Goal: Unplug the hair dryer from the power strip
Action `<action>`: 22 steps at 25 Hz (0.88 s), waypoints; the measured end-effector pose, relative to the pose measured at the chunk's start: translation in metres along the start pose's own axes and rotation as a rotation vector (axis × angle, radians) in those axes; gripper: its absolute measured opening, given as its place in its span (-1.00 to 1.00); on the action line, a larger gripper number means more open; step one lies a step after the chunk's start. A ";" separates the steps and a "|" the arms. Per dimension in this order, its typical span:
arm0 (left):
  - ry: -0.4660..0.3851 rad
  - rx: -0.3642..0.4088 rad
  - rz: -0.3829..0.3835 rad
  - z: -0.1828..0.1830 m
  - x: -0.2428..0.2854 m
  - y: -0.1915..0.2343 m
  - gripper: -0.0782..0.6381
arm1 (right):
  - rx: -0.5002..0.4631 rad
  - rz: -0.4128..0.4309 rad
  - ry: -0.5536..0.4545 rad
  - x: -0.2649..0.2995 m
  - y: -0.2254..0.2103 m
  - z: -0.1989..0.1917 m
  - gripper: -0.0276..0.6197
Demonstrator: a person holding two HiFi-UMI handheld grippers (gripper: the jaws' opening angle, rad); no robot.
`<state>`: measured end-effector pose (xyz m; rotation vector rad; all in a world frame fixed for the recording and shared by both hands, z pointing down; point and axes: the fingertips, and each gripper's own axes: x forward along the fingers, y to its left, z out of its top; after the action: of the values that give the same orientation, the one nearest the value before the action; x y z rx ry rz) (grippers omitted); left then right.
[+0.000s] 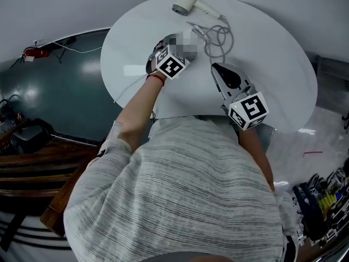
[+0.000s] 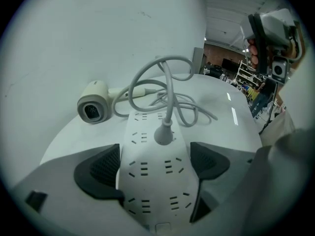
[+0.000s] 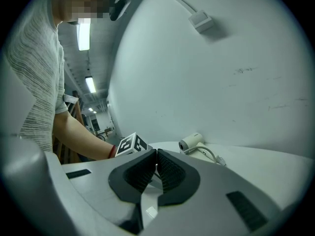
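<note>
A white power strip (image 2: pixel 147 154) lies on the round white table (image 1: pixel 272 64), with the hair dryer's grey plug (image 2: pixel 163 134) standing in a socket near its middle. The plug's cord (image 2: pixel 170 82) loops back to the cream hair dryer (image 2: pixel 93 107), which lies at the table's far edge (image 1: pixel 188 1). My left gripper (image 2: pixel 155 166) points steeply down and straddles the strip's near end. Its jaws are wide, one pad on each side, not pressing. In the head view the strip is hidden under it. My right gripper (image 3: pixel 156 168) hovers to the right (image 1: pixel 218 70), shut and empty.
A pale wall rises just behind the table, with a small white box (image 3: pixel 201 19) mounted on it. The cord's loose coils (image 1: pixel 218 40) lie between the two grippers. Dark floor, a red object (image 1: pixel 32 52) and wooden furniture are at the left.
</note>
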<state>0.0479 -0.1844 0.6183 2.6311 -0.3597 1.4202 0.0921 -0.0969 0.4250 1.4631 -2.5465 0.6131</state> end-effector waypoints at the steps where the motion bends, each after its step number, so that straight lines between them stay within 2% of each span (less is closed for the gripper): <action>1: -0.005 0.004 -0.002 0.001 0.000 0.000 0.44 | 0.001 -0.002 0.005 0.000 0.000 -0.001 -0.83; 7: -0.017 0.033 -0.012 0.003 0.000 -0.002 0.44 | 0.004 0.000 0.033 0.005 0.000 -0.004 -0.83; 13: 0.002 0.110 -0.089 0.001 0.000 -0.037 0.44 | 0.003 0.007 0.083 0.014 0.001 -0.014 -0.83; 17: 0.008 0.149 -0.117 -0.001 -0.002 -0.062 0.44 | -0.049 0.018 0.158 0.021 0.006 -0.026 -0.83; 22: 0.007 0.158 -0.122 -0.002 -0.004 -0.083 0.44 | -0.083 0.040 0.257 0.023 0.013 -0.047 -0.83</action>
<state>0.0669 -0.1032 0.6163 2.7158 -0.0876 1.4740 0.0650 -0.0900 0.4716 1.2226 -2.3770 0.6472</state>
